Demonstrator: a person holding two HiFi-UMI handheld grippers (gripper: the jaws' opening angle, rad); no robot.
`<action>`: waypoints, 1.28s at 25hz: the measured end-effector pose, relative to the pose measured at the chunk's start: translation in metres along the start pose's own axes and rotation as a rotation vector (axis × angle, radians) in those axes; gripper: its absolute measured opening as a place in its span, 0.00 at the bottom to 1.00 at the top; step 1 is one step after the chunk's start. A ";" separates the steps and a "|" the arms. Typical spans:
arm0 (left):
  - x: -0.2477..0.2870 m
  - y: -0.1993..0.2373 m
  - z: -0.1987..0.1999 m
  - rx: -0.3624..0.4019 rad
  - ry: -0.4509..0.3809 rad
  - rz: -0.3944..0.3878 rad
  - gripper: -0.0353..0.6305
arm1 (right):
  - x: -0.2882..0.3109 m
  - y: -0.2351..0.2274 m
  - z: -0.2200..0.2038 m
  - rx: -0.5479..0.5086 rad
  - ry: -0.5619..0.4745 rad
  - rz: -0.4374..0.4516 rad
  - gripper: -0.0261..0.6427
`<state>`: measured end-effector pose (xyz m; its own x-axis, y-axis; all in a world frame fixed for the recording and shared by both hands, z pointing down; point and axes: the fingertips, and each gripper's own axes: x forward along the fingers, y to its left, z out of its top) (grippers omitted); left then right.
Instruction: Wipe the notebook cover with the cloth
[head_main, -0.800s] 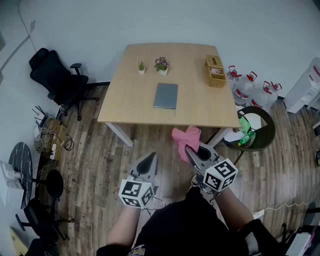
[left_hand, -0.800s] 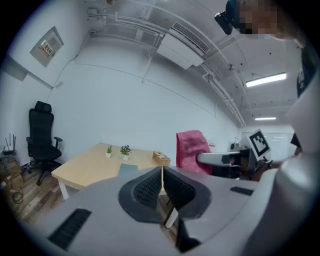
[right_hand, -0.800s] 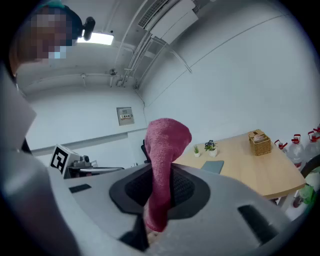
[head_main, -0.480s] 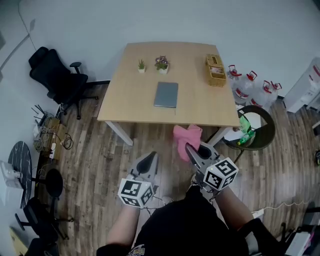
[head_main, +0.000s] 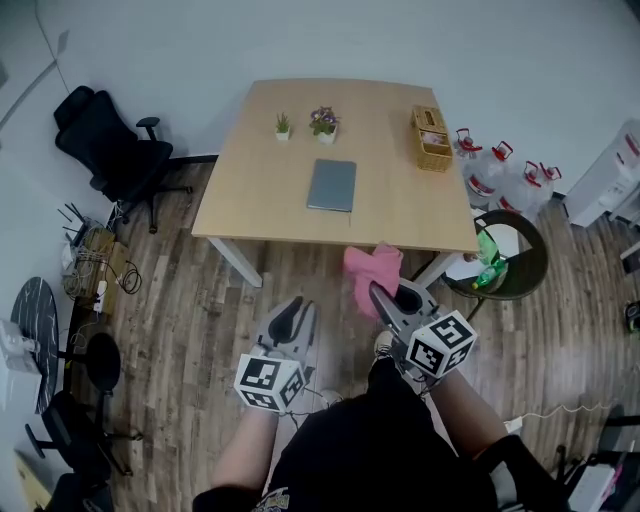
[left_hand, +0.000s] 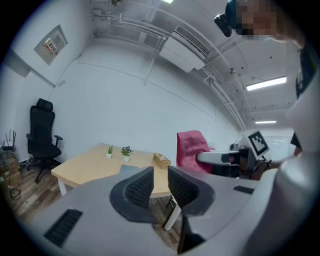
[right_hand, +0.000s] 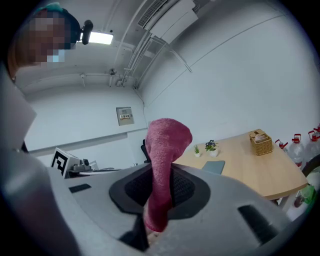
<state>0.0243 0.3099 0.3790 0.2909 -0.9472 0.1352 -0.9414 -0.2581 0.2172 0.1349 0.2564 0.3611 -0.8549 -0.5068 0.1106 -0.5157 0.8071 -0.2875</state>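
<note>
**Head view.** The tabletop (head_main: 255, 195) occupies the upper centre of the frame. The notebook (head_main: 332, 186) lies flat near its middle with the grey cover closed. Two small potted plants (head_main: 303, 125) stand beyond the notebook. A wicker basket (head_main: 432, 140) sits toward the right edge of the tabletop. The left claw (head_main: 291, 318) is at lower centre, over the wooden floor and well apart from the tabletop. The right claw (head_main: 388, 305) is just to its right and carries the pink cloth (head_main: 372, 270). The cloth overlaps the near edge of the tabletop in the frame and is well apart from the notebook.

**Left gripper view.** The left claw (left_hand: 160, 181) stands narrow, with a slim gap between its ribbed pads and nothing in the gap. The notebook (left_hand: 128, 168) shows just above the jaw tips at centre. The cloth (left_hand: 192, 147) hangs at centre right.

**Right gripper view.** The right claw (right_hand: 161, 186) is clamped on the cloth (right_hand: 166, 145). The cloth rises upright out of the jaws and folds over at its top. The notebook (right_hand: 214, 166) lies at right of centre on the tabletop (right_hand: 255, 167).
</note>
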 end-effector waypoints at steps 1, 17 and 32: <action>0.001 0.001 -0.001 -0.003 0.002 0.002 0.17 | 0.002 -0.001 0.000 0.001 0.001 0.003 0.15; 0.089 0.043 0.008 -0.015 0.026 0.116 0.25 | 0.081 -0.087 0.022 0.035 0.044 0.099 0.15; 0.219 0.091 0.022 -0.038 0.066 0.242 0.25 | 0.175 -0.204 0.049 0.074 0.104 0.207 0.15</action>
<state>-0.0016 0.0749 0.4069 0.0698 -0.9656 0.2505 -0.9782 -0.0170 0.2071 0.0932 -0.0116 0.3924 -0.9451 -0.2960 0.1384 -0.3267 0.8642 -0.3827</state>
